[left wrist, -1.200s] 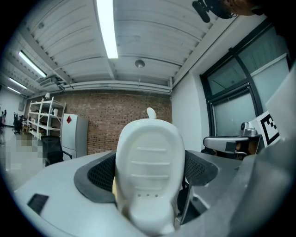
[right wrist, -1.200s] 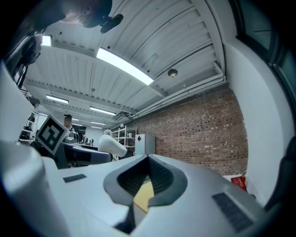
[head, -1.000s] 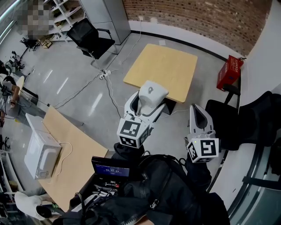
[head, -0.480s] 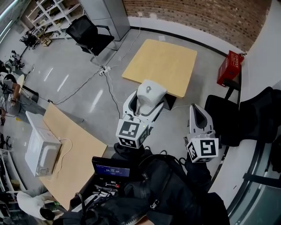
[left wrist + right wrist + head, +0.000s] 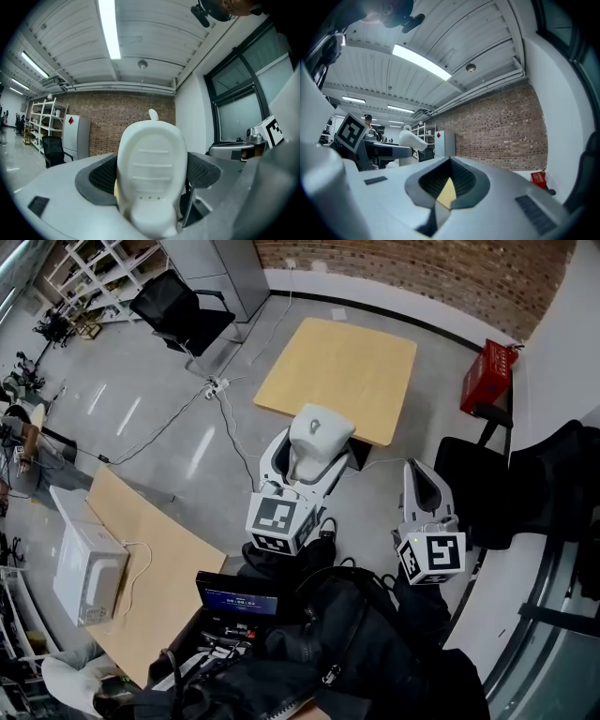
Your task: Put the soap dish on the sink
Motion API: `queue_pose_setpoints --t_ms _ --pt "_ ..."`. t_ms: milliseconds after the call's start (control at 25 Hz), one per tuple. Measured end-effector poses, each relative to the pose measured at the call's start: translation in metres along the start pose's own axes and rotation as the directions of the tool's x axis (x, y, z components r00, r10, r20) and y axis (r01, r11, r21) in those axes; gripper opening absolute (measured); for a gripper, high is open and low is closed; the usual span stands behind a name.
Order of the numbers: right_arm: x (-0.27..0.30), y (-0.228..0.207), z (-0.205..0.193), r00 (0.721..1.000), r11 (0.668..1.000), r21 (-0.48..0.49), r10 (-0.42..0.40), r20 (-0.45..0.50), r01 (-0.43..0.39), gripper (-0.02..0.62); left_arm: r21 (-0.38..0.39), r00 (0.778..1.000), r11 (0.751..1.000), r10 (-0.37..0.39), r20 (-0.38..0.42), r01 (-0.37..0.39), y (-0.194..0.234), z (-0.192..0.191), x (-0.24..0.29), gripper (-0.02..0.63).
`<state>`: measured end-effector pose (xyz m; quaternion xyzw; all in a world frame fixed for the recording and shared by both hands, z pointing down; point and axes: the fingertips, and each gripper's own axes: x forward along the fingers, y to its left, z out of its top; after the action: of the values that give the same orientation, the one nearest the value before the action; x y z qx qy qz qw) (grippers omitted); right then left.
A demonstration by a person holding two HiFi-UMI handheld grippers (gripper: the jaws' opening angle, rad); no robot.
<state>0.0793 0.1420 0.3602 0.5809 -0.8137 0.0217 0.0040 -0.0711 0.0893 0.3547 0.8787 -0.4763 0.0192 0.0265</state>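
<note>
My left gripper (image 5: 307, 457) is shut on a white oval soap dish (image 5: 321, 432), held in the air above the floor in front of a wooden table. In the left gripper view the soap dish (image 5: 152, 164) stands upright between the black pads (image 5: 101, 176) and fills the middle, ribbed side facing the camera. My right gripper (image 5: 420, 472) hovers to the right, level with the left one; its jaws (image 5: 449, 180) are shut with nothing between them. From the right gripper view the soap dish (image 5: 411, 139) shows at the left. No sink is in view.
A square wooden table (image 5: 337, 371) stands ahead, a second one (image 5: 141, 549) with a white microwave (image 5: 89, 573) at the left. Black chairs (image 5: 183, 310) (image 5: 483, 493), a red crate (image 5: 486, 379) and floor cables (image 5: 220, 413) surround the spot. A brick wall (image 5: 422, 277) lies beyond.
Both grippers keep their pose and grip. The head view has drifted: the table, chair and floor cables slid slightly up and left in the picture.
</note>
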Motion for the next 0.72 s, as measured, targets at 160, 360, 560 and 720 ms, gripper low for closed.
queue_pose_setpoints --t_ms 160,360,560,720 --pt "0.019 -0.019 0.006 0.999 0.999 -0.007 -0.034 -0.002 0.034 0.005 -0.010 1.000 1.000 -0.026 0.010 0.026 0.008 0.006 0.030 0.451" --pt "0.056 -0.028 0.019 0.999 0.998 -0.028 -0.049 0.009 0.049 0.005 -0.012 0.998 0.999 -0.051 0.024 0.051 0.028 0.014 0.063 0.451" --pt "0.098 -0.036 0.023 0.999 0.998 -0.035 -0.050 0.006 0.051 0.005 -0.024 0.997 0.997 -0.069 0.016 0.070 0.051 0.015 0.101 0.451" --pt "0.123 -0.036 0.015 0.998 0.997 -0.034 -0.062 -0.002 0.062 0.005 -0.028 0.996 0.996 -0.090 0.011 0.090 0.070 0.009 0.119 0.451"
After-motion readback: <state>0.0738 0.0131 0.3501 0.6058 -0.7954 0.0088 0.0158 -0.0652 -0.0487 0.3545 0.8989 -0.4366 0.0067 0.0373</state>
